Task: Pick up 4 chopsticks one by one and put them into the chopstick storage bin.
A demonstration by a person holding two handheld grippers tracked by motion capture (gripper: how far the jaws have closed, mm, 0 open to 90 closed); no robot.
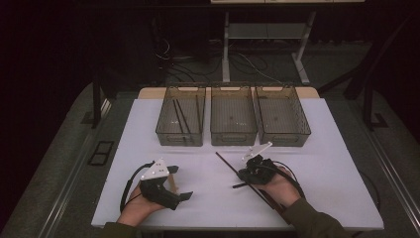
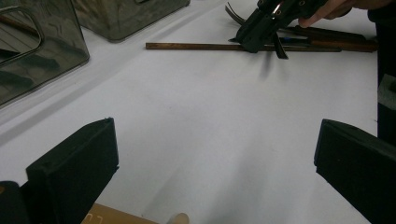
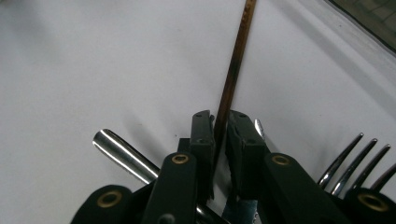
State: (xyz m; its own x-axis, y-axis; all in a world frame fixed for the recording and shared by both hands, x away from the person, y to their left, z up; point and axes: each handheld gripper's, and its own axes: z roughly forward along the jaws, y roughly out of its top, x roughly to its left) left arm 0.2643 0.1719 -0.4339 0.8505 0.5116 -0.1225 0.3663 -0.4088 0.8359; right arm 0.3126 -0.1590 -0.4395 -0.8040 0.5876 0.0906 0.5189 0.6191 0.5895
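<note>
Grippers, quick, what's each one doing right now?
Left gripper: open, holding nothing.
Right gripper: fingers closed on the brown chopstick.

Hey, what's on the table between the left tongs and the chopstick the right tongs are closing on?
Nothing: in the left gripper view, bare white table runs from the left tongs to the chopstick.

Chopstick (image 3: 233,79): one, slender, dark brown wood with worn banding, straight, lying flat and diagonal on the white counter (image 1: 208,198), near end clamped between the right hand-held gripper (image 3: 220,135) pads.
</note>
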